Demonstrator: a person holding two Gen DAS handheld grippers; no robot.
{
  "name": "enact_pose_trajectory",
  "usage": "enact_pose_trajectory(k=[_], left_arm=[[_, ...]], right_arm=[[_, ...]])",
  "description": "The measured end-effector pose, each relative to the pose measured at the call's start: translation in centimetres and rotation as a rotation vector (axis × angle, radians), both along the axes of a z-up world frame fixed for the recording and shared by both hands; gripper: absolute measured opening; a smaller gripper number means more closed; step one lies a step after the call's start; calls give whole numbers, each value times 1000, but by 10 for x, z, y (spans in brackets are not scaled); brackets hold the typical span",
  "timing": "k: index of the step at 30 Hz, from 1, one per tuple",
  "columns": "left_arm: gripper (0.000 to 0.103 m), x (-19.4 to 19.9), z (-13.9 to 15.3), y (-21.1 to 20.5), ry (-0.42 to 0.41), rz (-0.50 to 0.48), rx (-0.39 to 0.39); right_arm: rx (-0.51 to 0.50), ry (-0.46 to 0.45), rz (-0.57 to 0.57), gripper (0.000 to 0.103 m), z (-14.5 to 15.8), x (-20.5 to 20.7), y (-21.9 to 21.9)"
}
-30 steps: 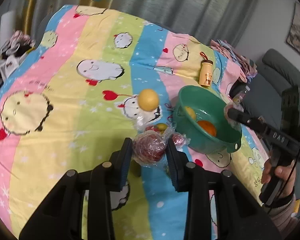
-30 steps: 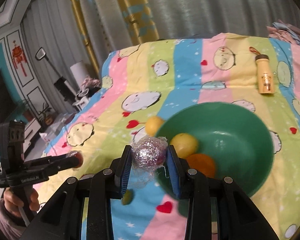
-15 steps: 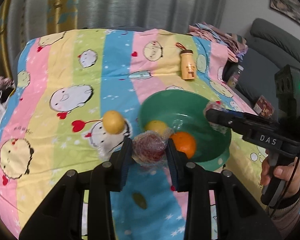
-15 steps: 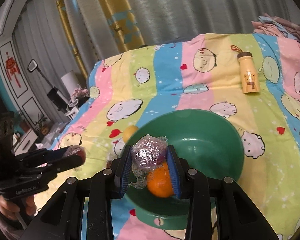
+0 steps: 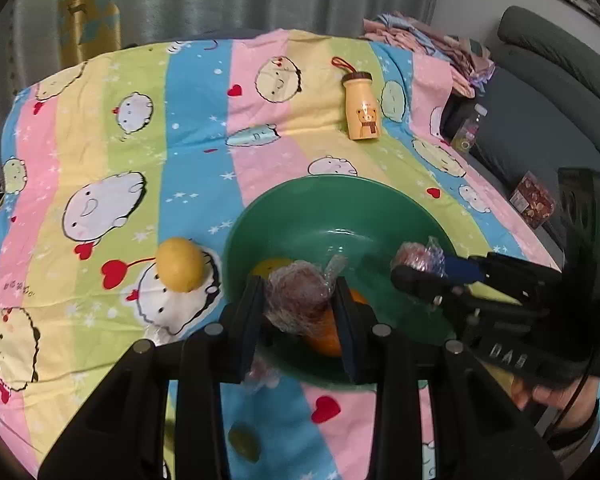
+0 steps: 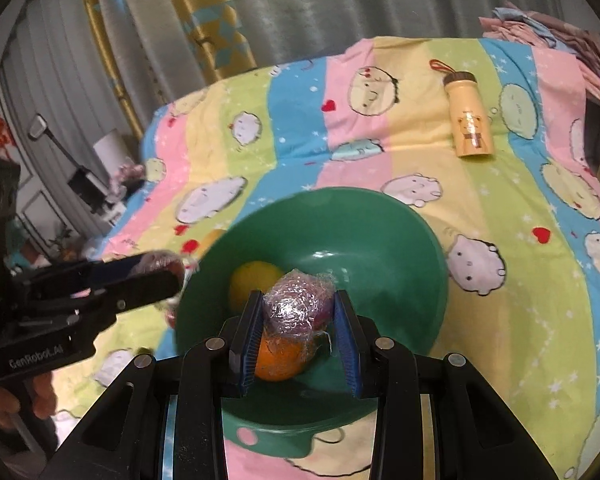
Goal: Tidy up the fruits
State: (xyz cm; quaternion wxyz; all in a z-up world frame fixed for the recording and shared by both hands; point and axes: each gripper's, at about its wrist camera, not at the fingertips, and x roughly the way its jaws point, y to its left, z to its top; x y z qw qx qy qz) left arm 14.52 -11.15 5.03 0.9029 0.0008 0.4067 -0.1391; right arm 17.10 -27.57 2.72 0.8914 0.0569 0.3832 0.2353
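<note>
Left gripper (image 5: 300, 304) clamps wrapped fruit (image 5: 296, 296), right gripper (image 6: 296, 312) clamps second wrapped fruit (image 6: 300, 304); both at frame centre above green bowl (image 5: 340, 208), probably for dropping in.

Both wrist cameras look forward and steeply down along their jaws, close above the green bowl (image 5: 340, 216) on the bed. The left views it from the left, the right from the right; both share bowl (image 6: 340, 216) and yellow bottle (image 5: 362, 114).

Partly hidden behind each clamped, plastic-wrapped fruit (image 5: 298, 296) (image 6: 298, 304): the orange (image 6: 278, 360); cut off low by a gripper arm: a small green fruit (image 5: 243, 443), blurred.
</note>
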Motion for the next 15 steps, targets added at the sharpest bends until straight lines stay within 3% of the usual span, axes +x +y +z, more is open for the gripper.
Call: enact_pose_trajectory(k=[15], left_arm=[[34,25,-21,-35,34,-31,192]], right_arm=[[-84,15,-33,37,-8,7,-4]])
